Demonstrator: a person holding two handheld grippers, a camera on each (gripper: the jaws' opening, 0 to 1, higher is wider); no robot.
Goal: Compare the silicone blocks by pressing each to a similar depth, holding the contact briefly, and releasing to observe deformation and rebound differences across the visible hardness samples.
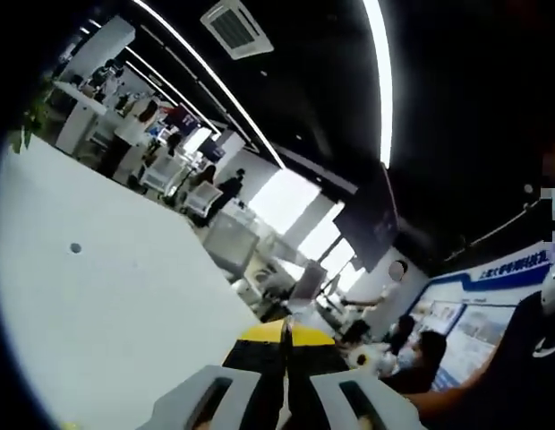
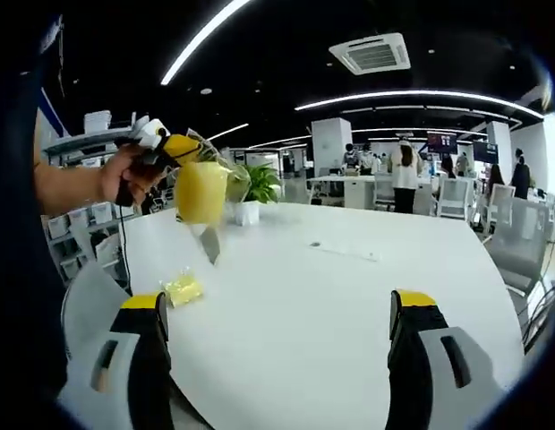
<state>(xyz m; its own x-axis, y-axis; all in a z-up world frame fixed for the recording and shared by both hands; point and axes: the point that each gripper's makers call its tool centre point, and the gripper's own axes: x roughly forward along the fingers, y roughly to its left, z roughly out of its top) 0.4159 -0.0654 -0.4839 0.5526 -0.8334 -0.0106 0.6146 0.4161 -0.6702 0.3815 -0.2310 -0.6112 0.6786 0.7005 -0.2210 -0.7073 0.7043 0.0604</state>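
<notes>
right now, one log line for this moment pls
left claw: shut, raised off table | right claw: open over table | yellow block: on table, untouched | phase: no press underway

White table (image 2: 349, 296) open from 12 to 3 o'clock. Obstructions at 10 to 11 o'clock: raised left gripper (image 2: 199, 184), yellow block (image 2: 183, 288), potted plant (image 2: 252, 191).

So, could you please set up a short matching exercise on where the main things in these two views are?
Things:
1. left gripper
2. right gripper
3. yellow pieces
4. potted plant

Places or states:
A. lying on the white table
B. standing at the table's far edge
C. held up above the table in a hand
D. jaws wide apart, nothing between them

Pairs: 1-C, 2-D, 3-A, 4-B
</notes>
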